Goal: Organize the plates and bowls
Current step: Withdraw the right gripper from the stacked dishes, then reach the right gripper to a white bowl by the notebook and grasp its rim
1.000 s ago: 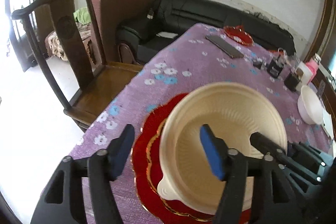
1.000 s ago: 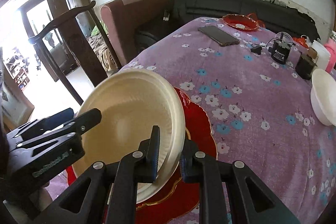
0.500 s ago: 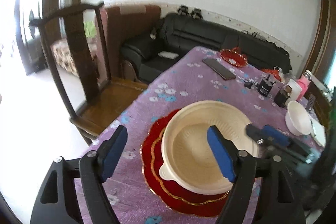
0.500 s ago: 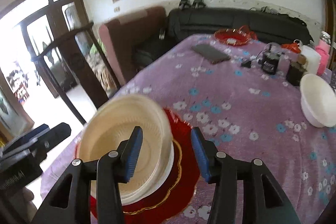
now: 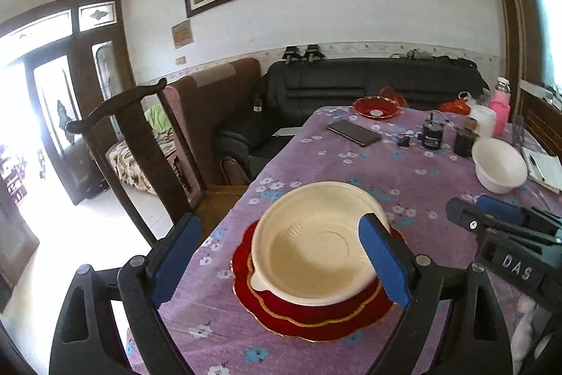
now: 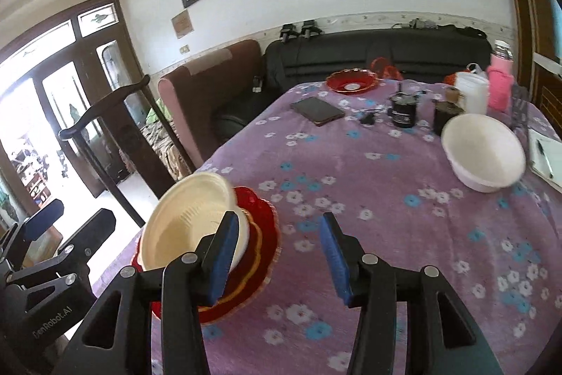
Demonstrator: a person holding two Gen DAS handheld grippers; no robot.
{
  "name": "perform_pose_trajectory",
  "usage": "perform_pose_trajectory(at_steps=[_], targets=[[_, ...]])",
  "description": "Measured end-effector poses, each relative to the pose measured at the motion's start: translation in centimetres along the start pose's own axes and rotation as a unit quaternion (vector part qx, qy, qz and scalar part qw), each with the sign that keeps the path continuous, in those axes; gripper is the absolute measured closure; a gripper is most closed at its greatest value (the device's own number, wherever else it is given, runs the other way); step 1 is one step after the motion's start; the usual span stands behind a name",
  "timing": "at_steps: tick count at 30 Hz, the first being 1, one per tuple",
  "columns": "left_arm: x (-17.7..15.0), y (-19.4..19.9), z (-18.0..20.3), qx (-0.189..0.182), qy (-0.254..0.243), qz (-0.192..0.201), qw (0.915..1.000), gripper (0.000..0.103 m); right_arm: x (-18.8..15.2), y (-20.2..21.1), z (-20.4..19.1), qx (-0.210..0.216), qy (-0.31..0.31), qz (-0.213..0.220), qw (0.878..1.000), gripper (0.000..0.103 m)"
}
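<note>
A matt cream bowl (image 5: pixel 316 245) that looks like plastic sits on a glossy red plate (image 5: pixel 312 315) with a gilt scalloped rim. The tablecloth (image 6: pixel 368 164) is soft purple cloth printed with white and blue flowers. A white bowl (image 6: pixel 483 152) has a smooth, dull finish. The chair (image 5: pixel 140 143) is dark polished wood. The sofa (image 5: pixel 368 83) is black leather with a slight sheen. The phone (image 6: pixel 318 110) face is glossy.
</note>
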State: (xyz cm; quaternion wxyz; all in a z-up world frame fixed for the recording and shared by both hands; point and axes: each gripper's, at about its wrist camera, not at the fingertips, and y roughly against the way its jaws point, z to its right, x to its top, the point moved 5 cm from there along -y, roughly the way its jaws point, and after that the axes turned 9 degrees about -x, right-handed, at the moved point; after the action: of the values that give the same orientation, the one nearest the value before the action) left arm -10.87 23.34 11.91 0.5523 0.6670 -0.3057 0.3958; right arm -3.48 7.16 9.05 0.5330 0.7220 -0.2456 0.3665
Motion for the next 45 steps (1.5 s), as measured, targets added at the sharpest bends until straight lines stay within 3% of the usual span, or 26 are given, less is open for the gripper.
perform_pose_trajectory(at_steps=[22,30,33,37,40,45], targets=[[0.0,0.5,9.1,-0.06,-0.081,-0.035,0.9943,0.012,-1.0,4.0,17.8,-0.1,-0.107,0.003,0.989,0.051],[6.1,0.8,10.5,-0.125,-0.097,-0.017,0.9874,0.012,2.2,7.0,26.4,-0.18,-0.129,0.03,0.975,0.052],[9.2,-0.8,11.4,-0.15,-0.09,-0.036,0.9839,0.012,4.3,6.9,28.3,-0.192,-0.141,0.033,0.971,0.051],[12.8,-4.4,14.1,-0.185,-0.082,-0.068,0.9769,0.012,6.8,4.2,29.5,-0.152,-0.199,0.031,0.968,0.051],[14.8,-8.3,16.4,-0.183,-0.068,-0.077,0.9778,0.012,7.3,0.7,29.7,-0.118,-0.253,0.024,0.96,0.051],[14.1,-14.8,20.0,-0.208,-0.042,-0.136,0.9677,0.012,6.8,-4.7,29.6,-0.123,-0.268,0.008,0.955,0.051]])
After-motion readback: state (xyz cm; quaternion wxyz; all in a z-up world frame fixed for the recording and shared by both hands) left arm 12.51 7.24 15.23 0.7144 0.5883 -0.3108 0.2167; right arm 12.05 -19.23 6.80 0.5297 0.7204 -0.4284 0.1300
